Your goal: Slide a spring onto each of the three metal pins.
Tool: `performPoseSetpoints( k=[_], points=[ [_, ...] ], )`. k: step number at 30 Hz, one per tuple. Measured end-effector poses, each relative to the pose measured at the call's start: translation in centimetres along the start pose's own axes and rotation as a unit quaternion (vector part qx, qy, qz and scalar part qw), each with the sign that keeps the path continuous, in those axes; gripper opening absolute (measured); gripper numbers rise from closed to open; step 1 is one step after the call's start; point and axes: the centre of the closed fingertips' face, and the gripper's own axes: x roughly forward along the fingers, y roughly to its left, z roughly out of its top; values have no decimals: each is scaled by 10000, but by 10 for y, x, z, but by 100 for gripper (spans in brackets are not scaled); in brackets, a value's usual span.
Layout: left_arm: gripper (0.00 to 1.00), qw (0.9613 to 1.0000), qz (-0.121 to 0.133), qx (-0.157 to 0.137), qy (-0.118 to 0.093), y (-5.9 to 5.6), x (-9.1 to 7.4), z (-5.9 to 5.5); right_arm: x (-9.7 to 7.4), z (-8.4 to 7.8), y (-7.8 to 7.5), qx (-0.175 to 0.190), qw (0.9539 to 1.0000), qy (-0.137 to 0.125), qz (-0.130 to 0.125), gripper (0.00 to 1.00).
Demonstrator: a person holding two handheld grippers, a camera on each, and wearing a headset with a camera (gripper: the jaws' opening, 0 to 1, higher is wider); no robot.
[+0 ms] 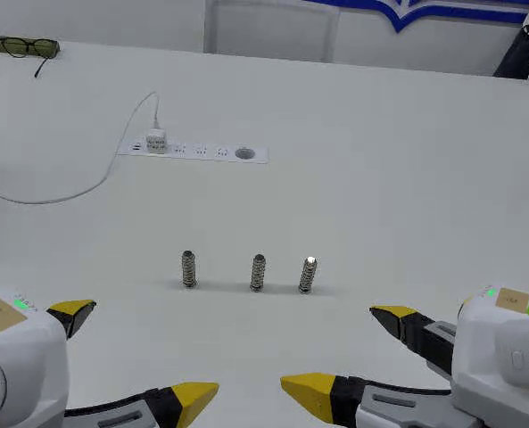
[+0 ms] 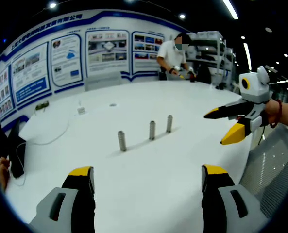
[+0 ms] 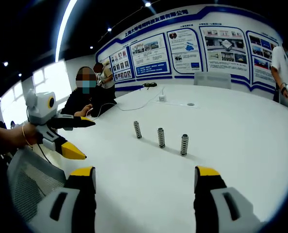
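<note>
On white table (image 1: 407, 178), near centre: three metal pins (image 1: 258, 273), each wearing a spring (image 1: 189, 269); looks complete, nothing left. Left gripper (image 1: 135, 352), right gripper (image 1: 331, 348): jaws spread, empty.

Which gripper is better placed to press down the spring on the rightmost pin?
Right. The right gripper is open, empty, and nearest the rightmost pin; the left gripper sits nearer the leftmost pin.

white table (image 1: 380, 178) | three spring-clad pins (image 1: 258, 272) upright, in row | power strip (image 1: 202, 152) | cable (image 1: 34, 202) | glasses (image 1: 23, 46)
</note>
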Motion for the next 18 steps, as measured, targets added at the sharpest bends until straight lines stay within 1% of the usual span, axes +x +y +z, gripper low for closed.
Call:
performPoseSetpoints(
  k=[5,12,18],
  points=[
    [94,10000,-53,3,-7,-3,0,0,-1,-1,1,0,10000,11,15,86],
    [94,10000,-41,-22,-13,-1,0,-1,-2,-1,1,12,10000,-2,21,86],
    [95,10000,-48,-40,29,-1,0,-3,-2,-4,3,-46,9999,81,46,87]
  ],
)
